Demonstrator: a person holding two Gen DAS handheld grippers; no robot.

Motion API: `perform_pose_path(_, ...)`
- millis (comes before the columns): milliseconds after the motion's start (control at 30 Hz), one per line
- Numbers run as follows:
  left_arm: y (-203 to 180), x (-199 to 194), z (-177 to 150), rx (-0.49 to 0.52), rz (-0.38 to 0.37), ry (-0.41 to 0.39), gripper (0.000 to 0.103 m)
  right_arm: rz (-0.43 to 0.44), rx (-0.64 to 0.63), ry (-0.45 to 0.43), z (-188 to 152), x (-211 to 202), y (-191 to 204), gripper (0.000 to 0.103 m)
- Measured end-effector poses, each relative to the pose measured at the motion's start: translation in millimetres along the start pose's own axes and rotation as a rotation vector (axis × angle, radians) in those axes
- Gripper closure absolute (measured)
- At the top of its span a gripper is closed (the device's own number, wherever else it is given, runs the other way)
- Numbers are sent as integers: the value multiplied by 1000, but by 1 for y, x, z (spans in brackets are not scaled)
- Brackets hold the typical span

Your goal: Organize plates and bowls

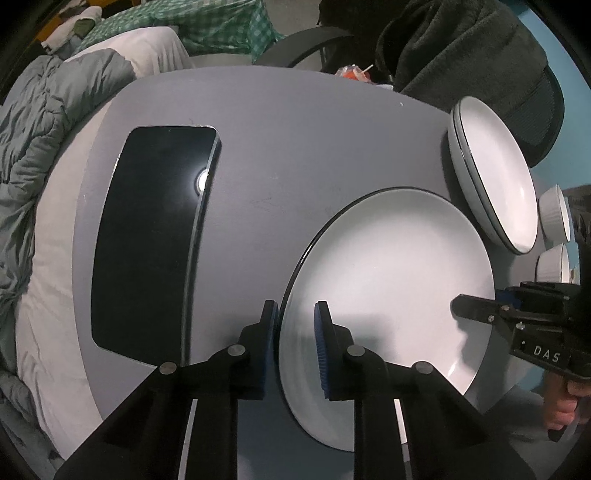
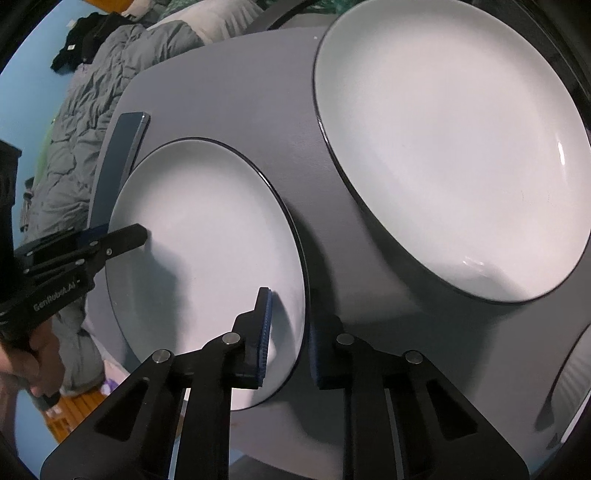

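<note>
From the left wrist, the left gripper (image 1: 295,314) straddles the near rim of a round white plate (image 1: 391,280) lying flat on the grey table (image 1: 280,133), fingers spread, while from the right wrist the right gripper (image 2: 290,317) straddles the same plate's (image 2: 207,251) opposite rim, also spread, a stack of plates (image 2: 450,140) beyond.

White plate (image 1: 391,280), thin black rim; grey table (image 1: 295,140); black phone (image 1: 147,236); green-checked cloth (image 1: 221,26).
</note>
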State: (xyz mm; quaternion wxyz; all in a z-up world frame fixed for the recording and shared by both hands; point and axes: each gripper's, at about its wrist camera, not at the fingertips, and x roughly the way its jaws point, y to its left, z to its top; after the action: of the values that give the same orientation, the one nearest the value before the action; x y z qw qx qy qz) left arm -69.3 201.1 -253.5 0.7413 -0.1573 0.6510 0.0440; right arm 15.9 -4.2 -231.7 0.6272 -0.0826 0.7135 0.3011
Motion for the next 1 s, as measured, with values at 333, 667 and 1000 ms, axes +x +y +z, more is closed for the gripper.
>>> perform_pose_path(333, -32, 4, -29, -6, -28, 38, 84, -26, -7, 20, -22, -12, -23, 86)
perform_pose_path(667, -72, 9, -46, -5, -64, 51, 84, -46, -3, 6, -47, -33, -57, 86)
perform_pose_path(1000, -120, 14, -46, 25, -85, 68, 84, -47, 39, -13, -68, -53, -102, 86)
